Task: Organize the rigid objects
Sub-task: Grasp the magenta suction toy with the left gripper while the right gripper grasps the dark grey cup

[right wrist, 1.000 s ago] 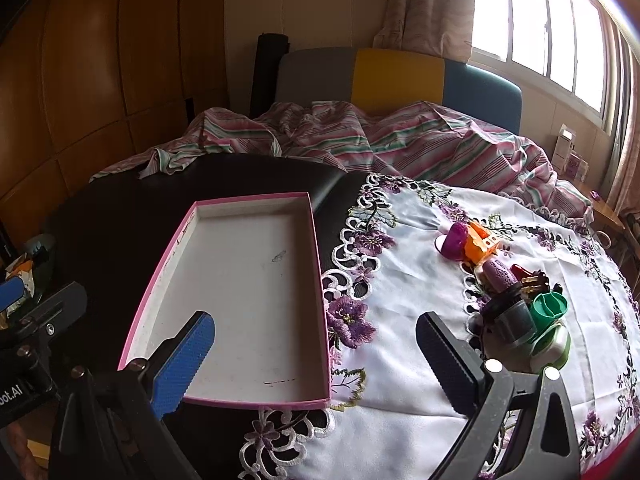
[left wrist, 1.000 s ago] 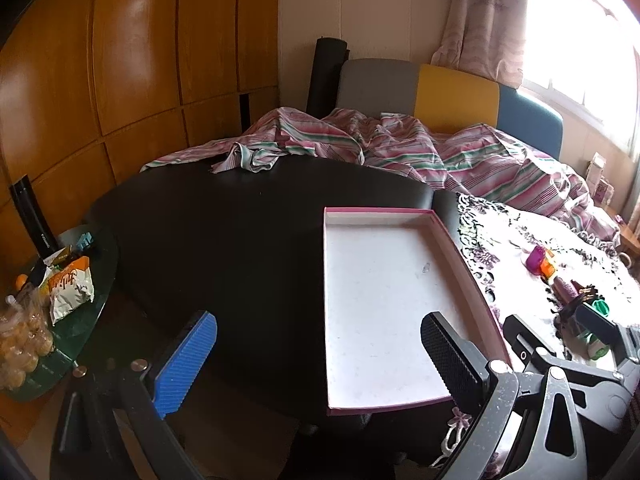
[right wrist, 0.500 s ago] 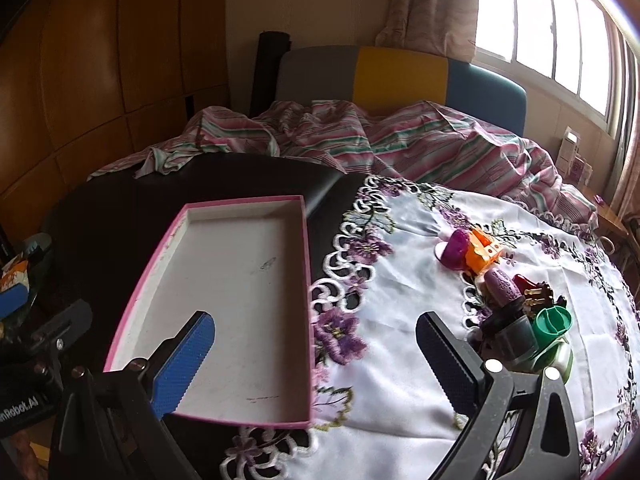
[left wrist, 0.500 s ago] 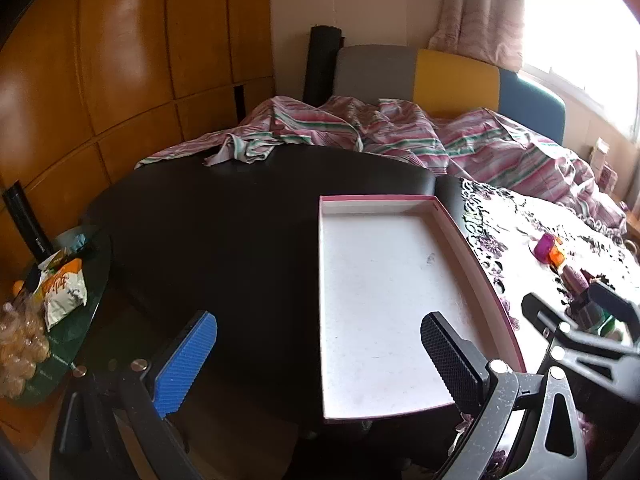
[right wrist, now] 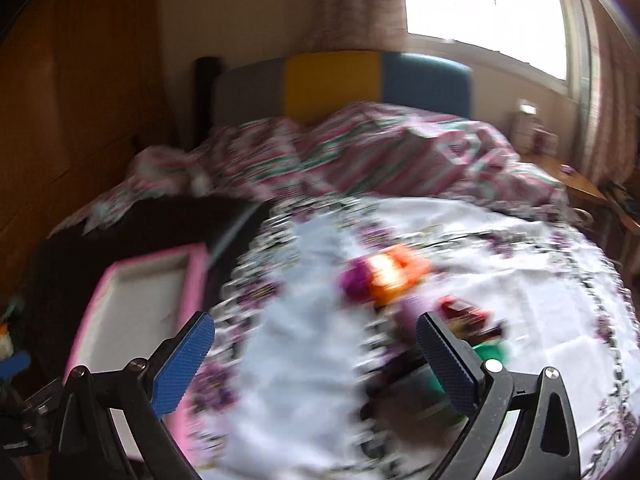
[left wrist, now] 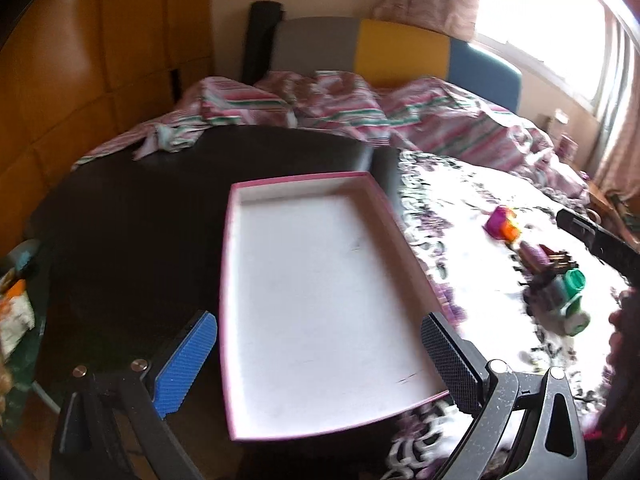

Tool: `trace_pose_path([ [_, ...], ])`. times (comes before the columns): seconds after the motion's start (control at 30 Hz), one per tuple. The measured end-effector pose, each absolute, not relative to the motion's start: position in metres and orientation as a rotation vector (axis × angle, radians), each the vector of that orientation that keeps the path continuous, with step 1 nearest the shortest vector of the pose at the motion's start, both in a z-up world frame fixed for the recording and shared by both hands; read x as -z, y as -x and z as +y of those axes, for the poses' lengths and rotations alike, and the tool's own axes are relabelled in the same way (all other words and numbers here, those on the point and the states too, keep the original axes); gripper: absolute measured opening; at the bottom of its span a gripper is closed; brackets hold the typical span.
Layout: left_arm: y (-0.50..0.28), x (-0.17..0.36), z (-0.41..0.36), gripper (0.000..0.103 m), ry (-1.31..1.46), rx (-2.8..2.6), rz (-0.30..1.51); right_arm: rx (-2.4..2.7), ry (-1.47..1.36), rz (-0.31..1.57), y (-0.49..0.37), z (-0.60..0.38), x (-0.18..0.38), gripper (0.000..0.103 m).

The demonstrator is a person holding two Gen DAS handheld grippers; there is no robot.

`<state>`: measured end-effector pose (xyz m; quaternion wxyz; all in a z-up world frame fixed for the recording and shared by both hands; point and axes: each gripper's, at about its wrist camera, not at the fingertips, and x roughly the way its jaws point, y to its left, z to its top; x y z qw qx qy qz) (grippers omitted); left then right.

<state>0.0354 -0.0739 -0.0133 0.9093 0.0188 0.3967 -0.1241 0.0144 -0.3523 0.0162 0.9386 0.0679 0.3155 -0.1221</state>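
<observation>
A shallow pink-rimmed white tray (left wrist: pixel 240 280) lies empty on the dark table; it also shows in the right wrist view (right wrist: pixel 192 276). My left gripper (left wrist: pixel 318 356) is open and empty over the tray's near end. A cluster of small toys lies on the white embroidered cloth: a purple and orange piece (left wrist: pixel 502 226), a dark red piece (left wrist: pixel 536 254) and a green-capped piece (left wrist: pixel 572 280). My right gripper (right wrist: pixel 316 360) is open and empty, close above the blurred purple and orange piece (right wrist: pixel 384 276) and the green piece (right wrist: pixel 490 354).
A white cloth with purple flowers (left wrist: pixel 460 200) covers the table's right half. A striped blanket (left wrist: pixel 340 108) lies on the sofa behind. A low glass side table with snacks (left wrist: pixel 16 300) stands at the left. The right gripper's body (left wrist: pixel 600 240) reaches in over the toys.
My right gripper has swung right and forward toward the toys, so its view is blurred. My left gripper has turned right, bringing the tray under it. Both stay open.
</observation>
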Motion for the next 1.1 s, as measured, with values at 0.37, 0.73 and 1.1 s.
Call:
trace_pose_path([
  [0.37,-0.081,0.002,-0.185,0.103,-0.133,0.448,0.840,0.529,-0.427,0.646,0.003,-0.503,0.012,0.103],
  [0.73,-0.132,0.039,-0.316,0.083,-0.314,0.559,0.846,0.486,-0.525,0.648,0.004,-0.513,0.011,0.103],
  [1.1,-0.188,0.068,-0.386,0.076,-0.303,0.611,0.887,0.467,-0.547,0.644,0.002,-0.516,0.010,0.103],
])
